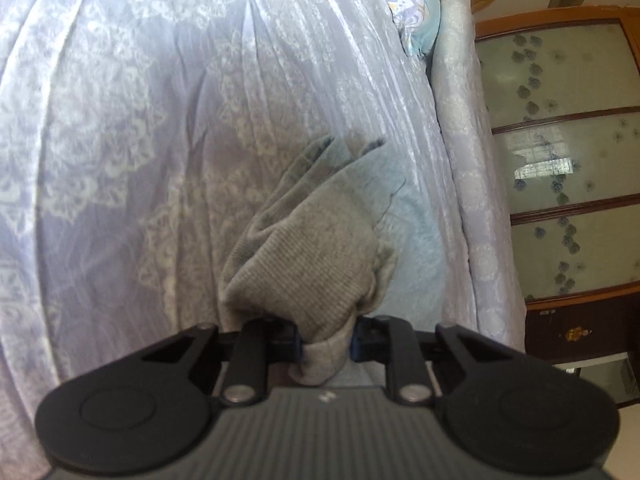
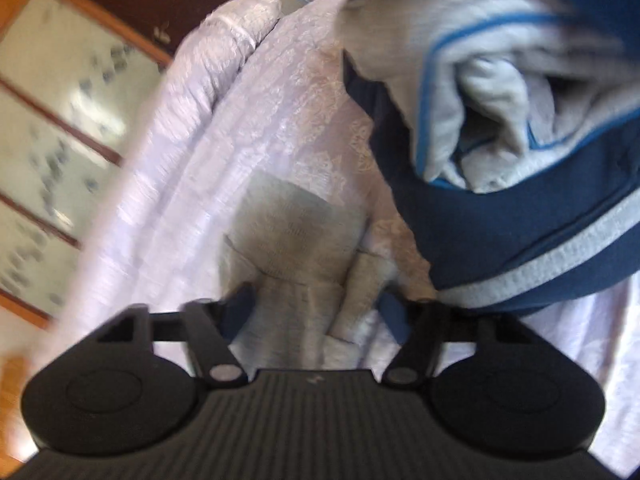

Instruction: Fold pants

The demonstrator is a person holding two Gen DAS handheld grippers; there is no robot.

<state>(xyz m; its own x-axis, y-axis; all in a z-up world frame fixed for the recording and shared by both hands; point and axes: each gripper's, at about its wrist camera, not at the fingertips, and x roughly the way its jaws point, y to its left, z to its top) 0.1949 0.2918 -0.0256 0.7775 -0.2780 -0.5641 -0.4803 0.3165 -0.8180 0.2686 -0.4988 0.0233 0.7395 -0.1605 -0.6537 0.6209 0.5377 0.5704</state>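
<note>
The bed (image 1: 120, 140), under a pale lilac patterned cover, carried everything; its side edge ran beside a wooden cabinet with frosted glass doors (image 1: 560, 160), and a pillow (image 1: 416, 12) lay toward the far end. A heap of navy and grey clothing (image 2: 520, 140) sat on the cover, near the right gripper.

The pants (image 1: 304, 248), a grey ribbed knit, were bunched close to that side edge, with most of the cloth lying in loose folds on the cover and one end gathered up.

The left gripper (image 1: 325, 344) had its fingers clamped on that gathered end, a wad of knit squeezed between the pads. The right gripper (image 2: 316, 316) held its fingers partly apart, with grey fabric bulging between them; the blur left it unclear whether the pads truly pressed on it.

To do this step well, I judged both ends needed a firm hold before the garment was lowered, the cloth kept taut between the grippers and laid flat away from the edge, so no crease was folded in.
</note>
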